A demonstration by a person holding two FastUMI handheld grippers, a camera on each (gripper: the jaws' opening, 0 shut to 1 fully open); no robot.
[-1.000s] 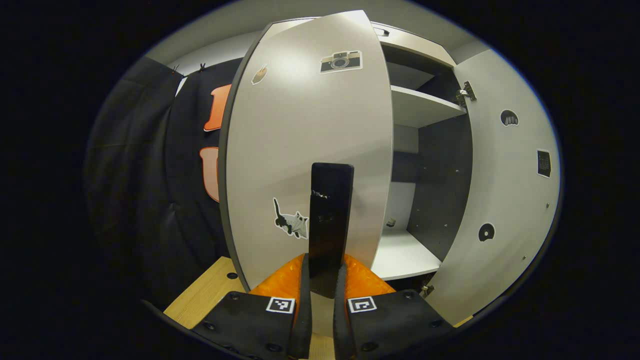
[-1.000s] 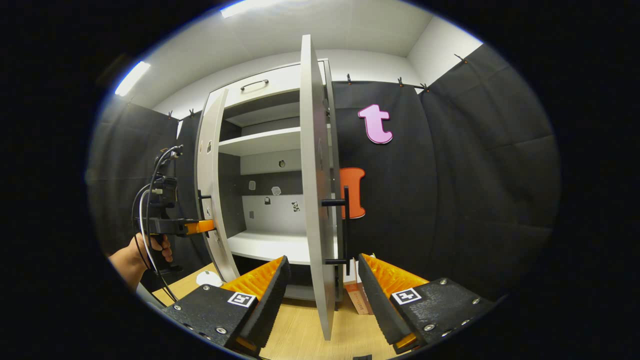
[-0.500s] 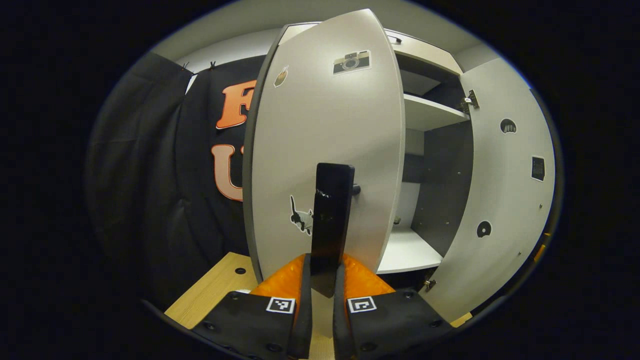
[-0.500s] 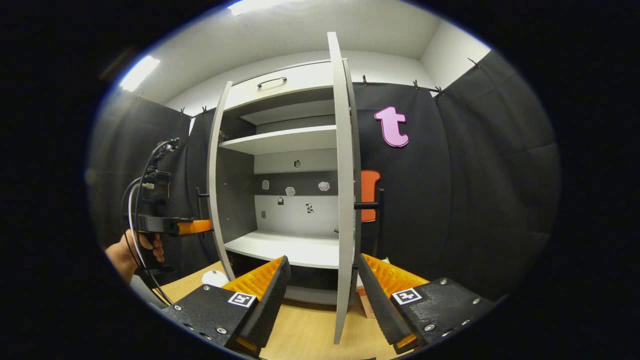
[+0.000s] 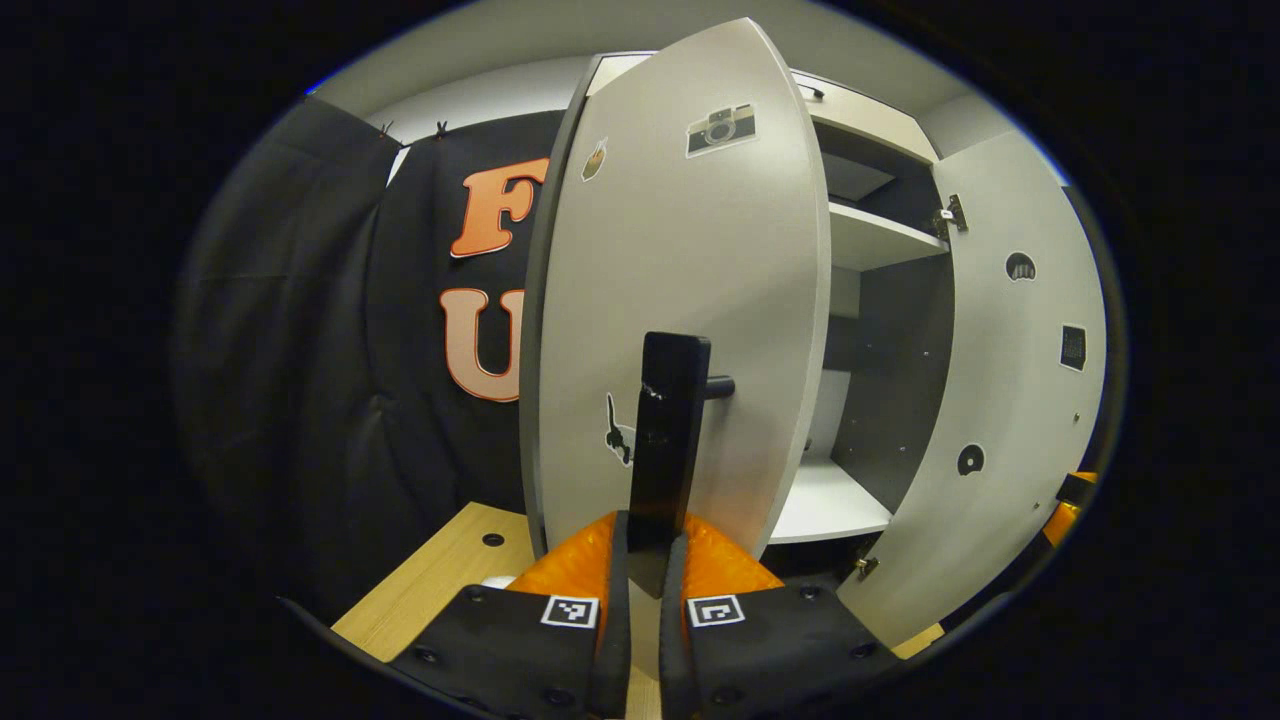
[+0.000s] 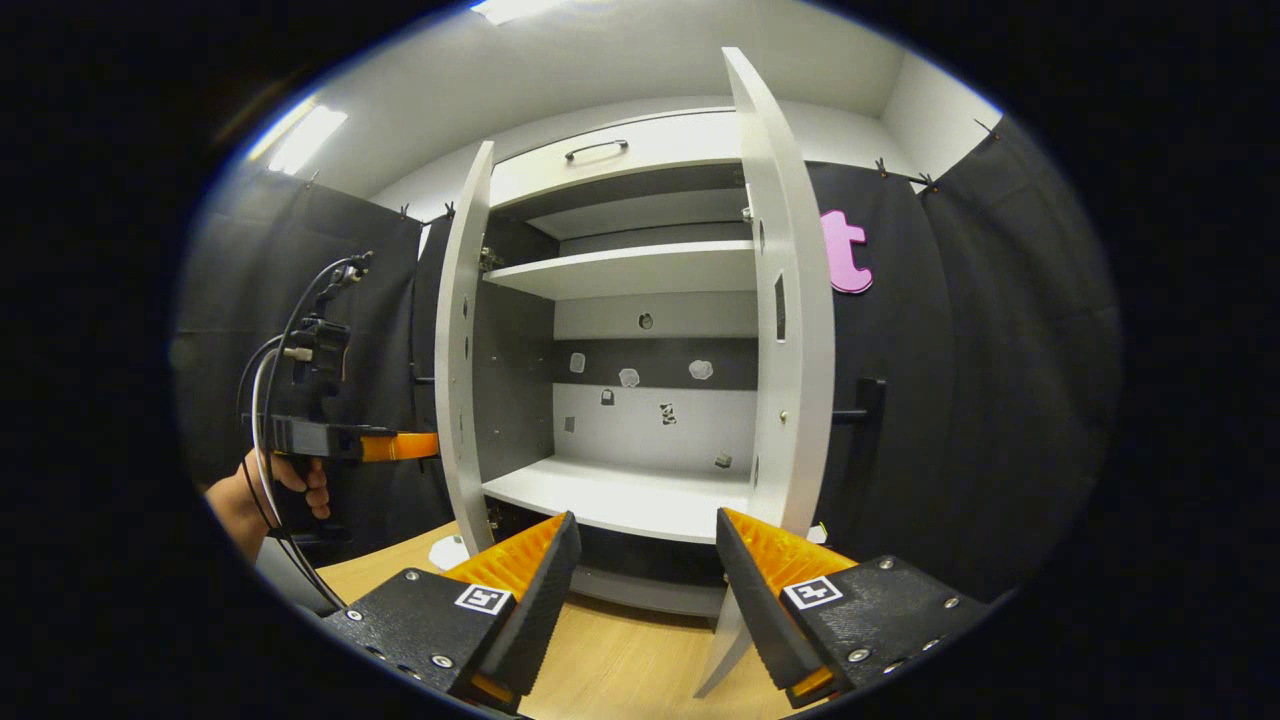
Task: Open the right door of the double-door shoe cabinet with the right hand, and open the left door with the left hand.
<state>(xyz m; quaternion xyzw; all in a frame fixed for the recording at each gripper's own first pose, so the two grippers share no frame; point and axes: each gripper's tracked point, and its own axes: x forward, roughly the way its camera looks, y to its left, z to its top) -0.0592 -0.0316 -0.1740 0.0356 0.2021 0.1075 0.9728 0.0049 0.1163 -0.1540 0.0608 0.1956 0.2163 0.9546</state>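
The grey shoe cabinet [image 6: 640, 400] stands with both doors swung out. In the left gripper view the left door [image 5: 680, 260], with stickers on its front, fills the middle. Its black bar handle [image 5: 668, 430] runs upright between my left gripper's [image 5: 640, 610] fingers, which are shut on it. The right door [image 5: 1010, 400] shows its inner side farther right. In the right gripper view my right gripper [image 6: 645, 585] is open and holds nothing. The right door [image 6: 790, 330] stands just beyond its right finger, with its handle [image 6: 868, 420] on the far side. The left gripper [image 6: 340, 440] shows by the left door [image 6: 460, 350].
A drawer with a metal handle [image 6: 595, 150] sits on top of the cabinet. Inside are two pale shelves [image 6: 630, 270] with small stickers on the back wall. A light wooden surface [image 6: 620, 670] lies below, with a small white object [image 6: 448, 552] near the left door. A hand [image 6: 270, 490] holds the left gripper.
The left door has swung farther out with my left gripper on its handle. The right gripper view has shifted, so the right door now shows its inner face; that gripper stays open.
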